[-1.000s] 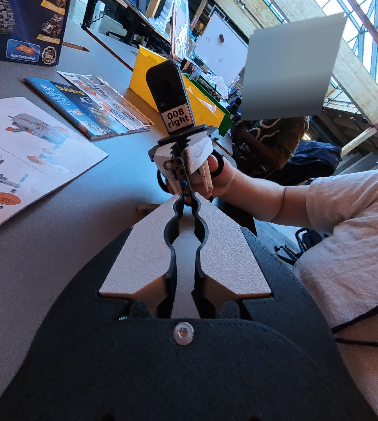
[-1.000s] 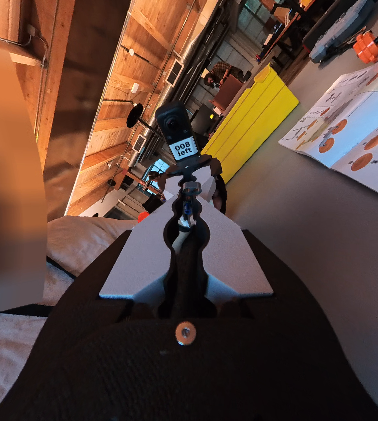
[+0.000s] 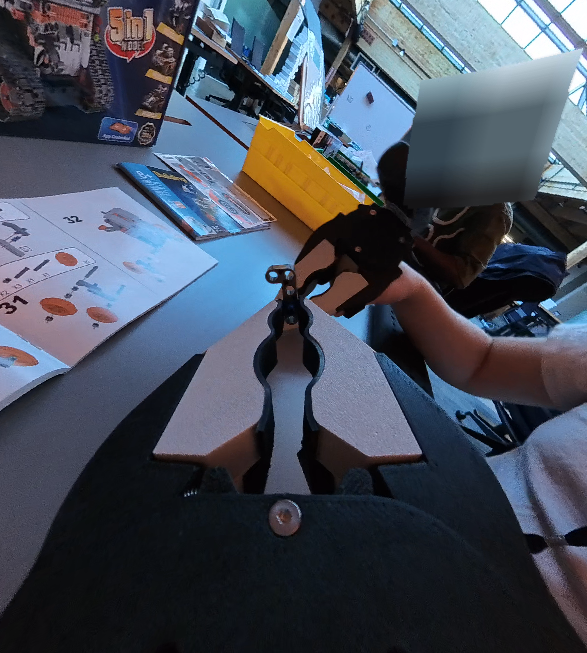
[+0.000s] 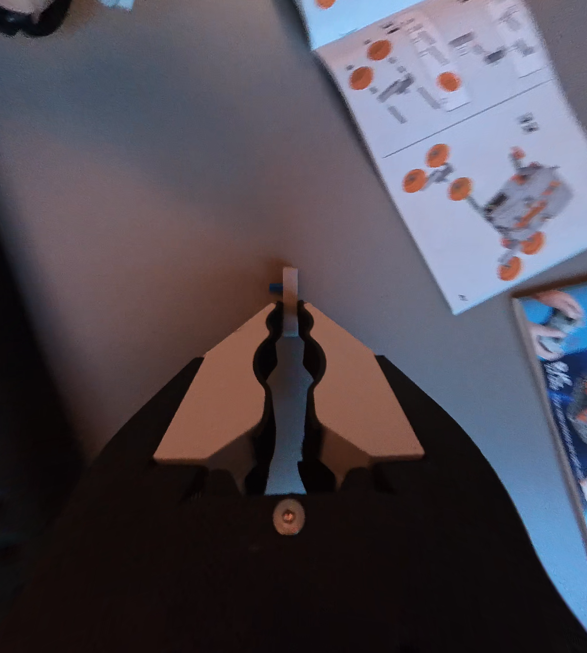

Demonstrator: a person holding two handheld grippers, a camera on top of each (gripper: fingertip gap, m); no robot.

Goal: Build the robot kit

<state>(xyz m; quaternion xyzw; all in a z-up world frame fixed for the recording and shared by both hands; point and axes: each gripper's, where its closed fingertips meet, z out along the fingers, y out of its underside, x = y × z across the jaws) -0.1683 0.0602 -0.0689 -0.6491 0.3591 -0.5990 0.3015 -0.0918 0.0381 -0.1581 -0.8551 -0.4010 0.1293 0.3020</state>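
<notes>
Open instruction booklet (image 3: 83, 268) on grey table (image 3: 55, 441); kit box (image 3: 69, 67) behind; yellow bin (image 3: 299, 183).

On the table (image 3: 55, 459), an open instruction booklet (image 3: 83, 282) lies left of the left gripper (image 3: 287, 306). Beyond it lies a closed booklet (image 3: 193, 201), with a toy box (image 3: 72, 63) standing farther back left. A bin (image 3: 295, 176) sits ahead; the right gripper (image 3: 320, 286) is just ahead to the right.

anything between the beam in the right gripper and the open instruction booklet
Nothing visible: only bare grey table lies between the pale beam clamped in the right gripper and the open instruction booklet.
</notes>
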